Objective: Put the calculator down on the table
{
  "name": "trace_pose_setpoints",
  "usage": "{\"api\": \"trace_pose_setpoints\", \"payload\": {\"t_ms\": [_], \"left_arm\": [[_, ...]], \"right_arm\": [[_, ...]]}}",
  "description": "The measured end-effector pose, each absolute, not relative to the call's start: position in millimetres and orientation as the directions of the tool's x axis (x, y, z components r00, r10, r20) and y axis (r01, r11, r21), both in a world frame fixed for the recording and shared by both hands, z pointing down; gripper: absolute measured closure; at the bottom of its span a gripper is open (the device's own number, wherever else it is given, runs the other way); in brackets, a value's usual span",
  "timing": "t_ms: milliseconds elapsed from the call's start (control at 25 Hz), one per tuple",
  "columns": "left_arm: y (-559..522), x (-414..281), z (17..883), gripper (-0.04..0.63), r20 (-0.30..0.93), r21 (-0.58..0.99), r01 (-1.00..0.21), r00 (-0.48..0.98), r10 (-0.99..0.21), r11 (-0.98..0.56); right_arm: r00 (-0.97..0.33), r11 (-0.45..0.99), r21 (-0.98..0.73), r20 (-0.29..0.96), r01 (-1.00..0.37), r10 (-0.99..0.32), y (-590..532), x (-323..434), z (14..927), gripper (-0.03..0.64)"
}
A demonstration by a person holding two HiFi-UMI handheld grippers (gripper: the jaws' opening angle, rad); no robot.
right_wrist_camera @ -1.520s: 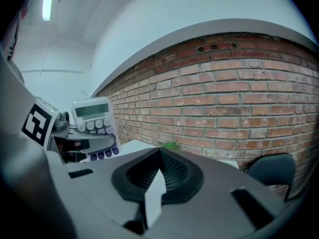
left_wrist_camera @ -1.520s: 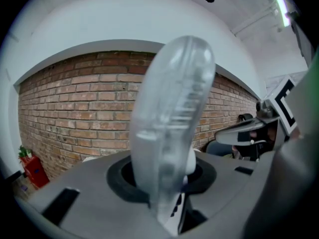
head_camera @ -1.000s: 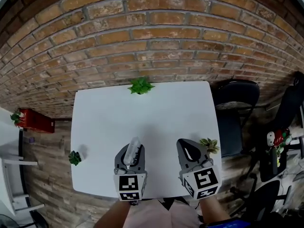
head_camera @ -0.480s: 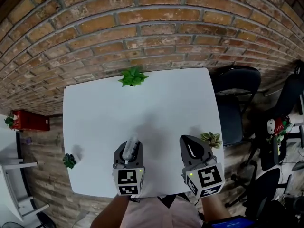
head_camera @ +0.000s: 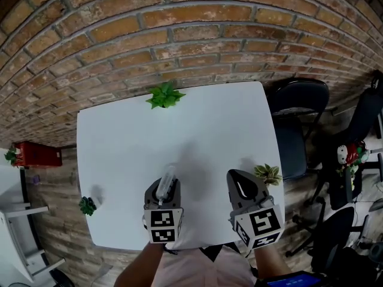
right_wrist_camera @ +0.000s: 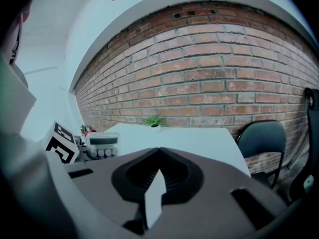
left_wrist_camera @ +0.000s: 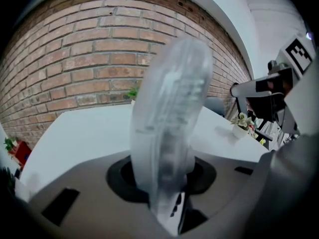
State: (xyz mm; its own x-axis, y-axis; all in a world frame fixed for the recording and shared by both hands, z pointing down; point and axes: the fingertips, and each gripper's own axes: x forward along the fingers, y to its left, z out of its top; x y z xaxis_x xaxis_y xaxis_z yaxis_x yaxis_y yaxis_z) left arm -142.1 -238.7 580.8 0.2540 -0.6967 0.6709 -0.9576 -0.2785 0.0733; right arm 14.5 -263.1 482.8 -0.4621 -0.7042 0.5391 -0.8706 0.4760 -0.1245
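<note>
A pale grey calculator [head_camera: 167,179] stands on edge between the jaws of my left gripper [head_camera: 162,190], which is shut on it just above the white table [head_camera: 125,142] near its front edge. In the left gripper view the calculator [left_wrist_camera: 168,118] rises edge-on and blurred, filling the middle. The right gripper view shows its display and round buttons [right_wrist_camera: 102,145] at the left. My right gripper [head_camera: 239,185] hovers beside it to the right, shut with nothing in it [right_wrist_camera: 155,185].
A small potted plant [head_camera: 164,94] stands at the table's far edge, another [head_camera: 87,205] at its left front corner, a third [head_camera: 267,173] by the right edge. A black chair [head_camera: 297,109] stands to the right. A brick wall [head_camera: 179,34] runs behind.
Both grippers have sunk toward the table, the left more than the right, with the calculator still gripped. The head view has tilted a little.
</note>
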Motion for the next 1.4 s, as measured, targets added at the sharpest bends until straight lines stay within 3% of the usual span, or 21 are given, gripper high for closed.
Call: {"api": "trace_pose_setpoints", "payload": {"t_ms": [560, 1000, 1400], "left_arm": [[-250, -145, 583, 0.439, 0.670, 0.035, -0.964, 0.218, -0.710, -0.264], [-259, -150, 581, 0.376, 0.668, -0.019, -0.962, 0.190, -0.720, -0.272], [-263, -151, 579, 0.376, 0.658, -0.009, -0.962, 0.201, -0.726, -0.274]], "right_arm": [[-0.464, 0.471, -0.138, 0.543, -0.871, -0.700, -268, 15, 487, 0.615], [-0.473, 0.482, -0.141, 0.551, -0.865, -0.687, -275, 11, 491, 0.615], [-0.472, 0.482, -0.141, 0.554, -0.865, -0.686, -280, 8, 491, 0.615]]}}
